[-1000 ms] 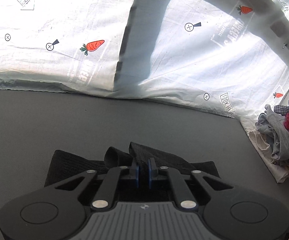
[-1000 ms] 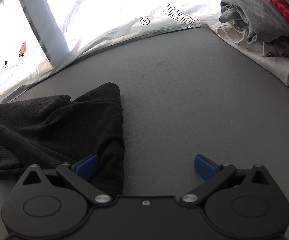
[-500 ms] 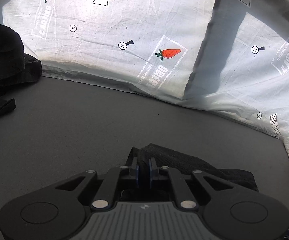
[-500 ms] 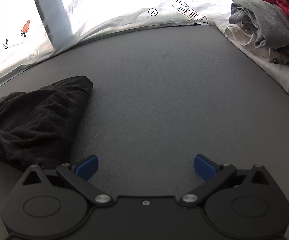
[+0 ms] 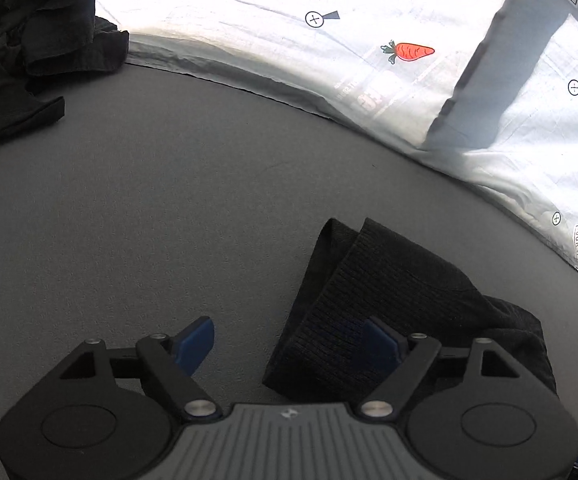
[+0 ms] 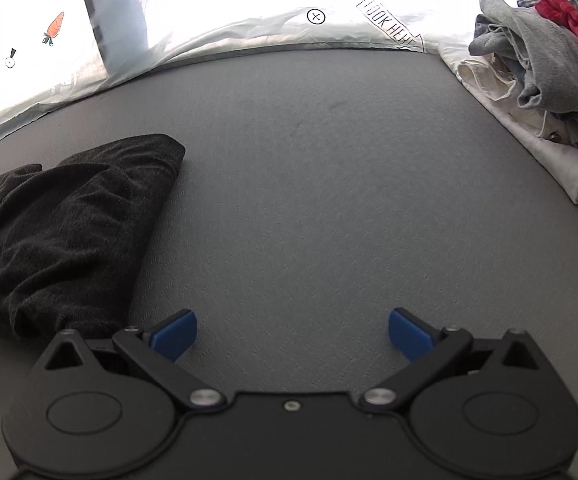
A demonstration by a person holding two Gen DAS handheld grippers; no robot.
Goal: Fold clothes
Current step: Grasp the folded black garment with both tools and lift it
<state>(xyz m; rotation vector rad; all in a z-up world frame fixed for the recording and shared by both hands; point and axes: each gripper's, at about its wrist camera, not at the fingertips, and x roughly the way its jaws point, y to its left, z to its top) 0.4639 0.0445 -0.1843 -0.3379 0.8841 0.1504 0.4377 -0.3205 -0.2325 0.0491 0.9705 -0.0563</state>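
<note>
A dark ribbed knit garment (image 5: 393, 300) lies folded on the grey surface, at the lower right of the left wrist view. My left gripper (image 5: 289, 342) is open; its right fingertip rests over the garment's edge, and nothing is held. In the right wrist view the same garment (image 6: 69, 232) lies at the left. My right gripper (image 6: 293, 332) is open and empty over bare grey surface, to the right of the garment.
A heap of black clothes (image 5: 29, 48) lies at the far left. A pile of mixed clothes (image 6: 541, 76) sits at the far right. A white sheet with carrot prints (image 5: 369, 40) borders the grey surface (image 6: 329, 200) at the back.
My left gripper has opened and let go of the dark garment, and has swung left so the garment lies to its right. My right gripper has stayed open and drawn away from the garment.
</note>
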